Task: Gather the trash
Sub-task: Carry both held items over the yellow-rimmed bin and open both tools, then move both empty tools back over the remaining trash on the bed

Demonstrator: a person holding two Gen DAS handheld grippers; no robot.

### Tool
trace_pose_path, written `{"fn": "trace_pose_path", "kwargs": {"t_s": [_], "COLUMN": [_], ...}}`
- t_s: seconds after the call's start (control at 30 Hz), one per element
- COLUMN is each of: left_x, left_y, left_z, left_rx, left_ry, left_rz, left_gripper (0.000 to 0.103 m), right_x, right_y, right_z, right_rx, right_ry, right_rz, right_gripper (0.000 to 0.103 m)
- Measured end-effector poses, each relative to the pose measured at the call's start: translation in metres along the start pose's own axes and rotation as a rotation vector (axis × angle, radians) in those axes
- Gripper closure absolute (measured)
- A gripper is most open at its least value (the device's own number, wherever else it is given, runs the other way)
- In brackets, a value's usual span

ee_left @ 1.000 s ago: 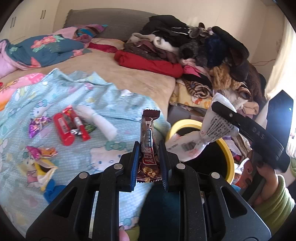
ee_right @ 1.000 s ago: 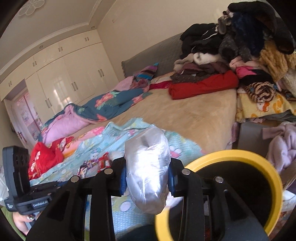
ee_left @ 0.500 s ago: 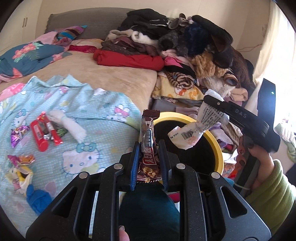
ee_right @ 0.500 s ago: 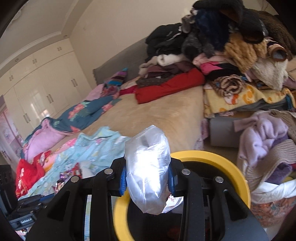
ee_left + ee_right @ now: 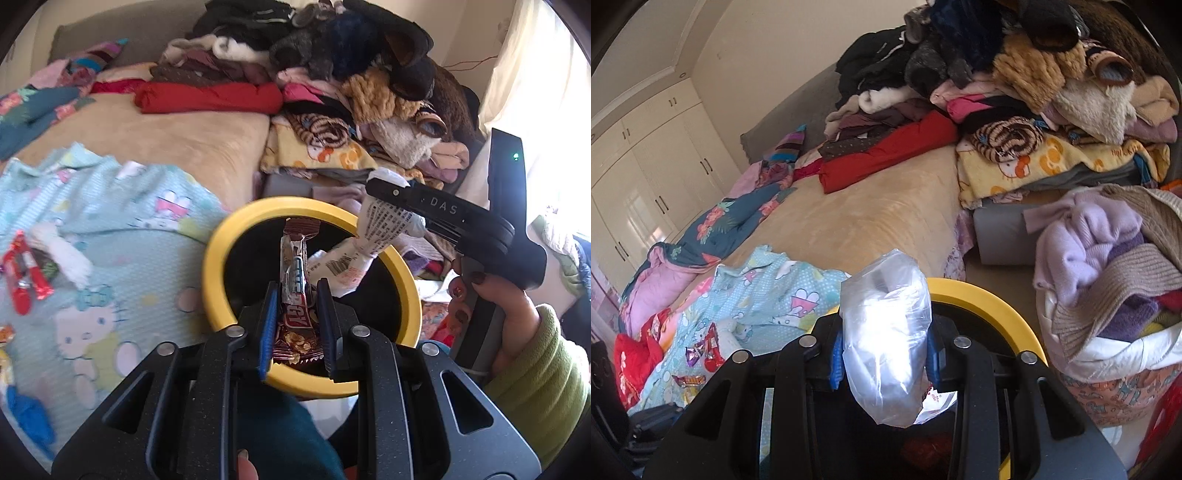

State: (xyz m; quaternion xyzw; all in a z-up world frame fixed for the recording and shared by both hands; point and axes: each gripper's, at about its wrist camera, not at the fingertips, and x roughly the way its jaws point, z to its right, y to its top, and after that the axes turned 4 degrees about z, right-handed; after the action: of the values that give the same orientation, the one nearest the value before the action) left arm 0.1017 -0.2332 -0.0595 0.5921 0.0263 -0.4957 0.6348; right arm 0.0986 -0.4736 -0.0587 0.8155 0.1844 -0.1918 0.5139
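Observation:
My left gripper (image 5: 295,291) is shut on a brown and red candy bar wrapper (image 5: 295,273), held upright over the black opening of the yellow-rimmed bin (image 5: 218,240). My right gripper (image 5: 884,347) is shut on a crumpled clear plastic bag (image 5: 886,339), above the same yellow-rimmed bin (image 5: 982,299). In the left wrist view the right gripper (image 5: 384,210) comes in from the right over the bin's far rim, the bag (image 5: 354,254) with printed label hanging from it. A hand in a green sleeve (image 5: 535,369) holds it.
Red wrappers (image 5: 22,273), a white wad (image 5: 62,251) and other small wrappers (image 5: 705,350) lie on the light blue cartoon sheet (image 5: 122,221) left of the bin. Piled clothes (image 5: 351,74) rise behind it. A basket of knitwear (image 5: 1108,277) stands at right.
Both grippers moved from over the bed toward the bin. The candy bar now hangs over the bin's opening, and the bag has come down closer to the rim.

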Motion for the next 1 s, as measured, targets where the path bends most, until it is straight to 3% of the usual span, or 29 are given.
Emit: {"fn": "trace_pose_path", "kwargs": {"t_s": [0.13, 0.2, 0.27, 0.37, 0.43, 0.53, 1.0], "left_x": [0.021, 0.029, 0.033, 0.031, 0.028, 0.019, -0.019], "left_y": [0.000, -0.001, -0.001, -0.005, -0.007, -0.009, -0.006], "left_z": [0.004, 0.004, 0.002, -0.005, -0.007, -0.009, -0.032], "left_rx": [-0.006, -0.002, -0.004, -0.022, -0.019, -0.012, -0.021], "left_ry": [-0.022, -0.021, -0.011, 0.005, 0.038, 0.067, 0.191], "left_rz": [-0.036, -0.045, -0.046, -0.041, -0.034, -0.009, 0.084], "left_gripper": [0.088, 0.079, 0.052, 0.028, 0.018, 0.011, 0.011], "right_x": [-0.002, -0.005, -0.008, -0.010, -0.010, -0.009, -0.006], "right_y": [0.001, 0.003, 0.004, 0.006, 0.005, 0.003, -0.001], "right_z": [0.009, 0.011, 0.012, 0.011, 0.009, 0.002, -0.031], "right_rx": [0.039, 0.043, 0.046, 0.037, 0.029, 0.008, -0.056], "right_ry": [0.008, 0.005, 0.007, -0.004, -0.004, -0.001, 0.031], "right_rz": [0.004, 0.022, 0.040, 0.053, 0.061, 0.062, 0.067], "right_gripper": [0.059, 0.043, 0.033, 0.025, 0.022, 0.021, 0.016]}}
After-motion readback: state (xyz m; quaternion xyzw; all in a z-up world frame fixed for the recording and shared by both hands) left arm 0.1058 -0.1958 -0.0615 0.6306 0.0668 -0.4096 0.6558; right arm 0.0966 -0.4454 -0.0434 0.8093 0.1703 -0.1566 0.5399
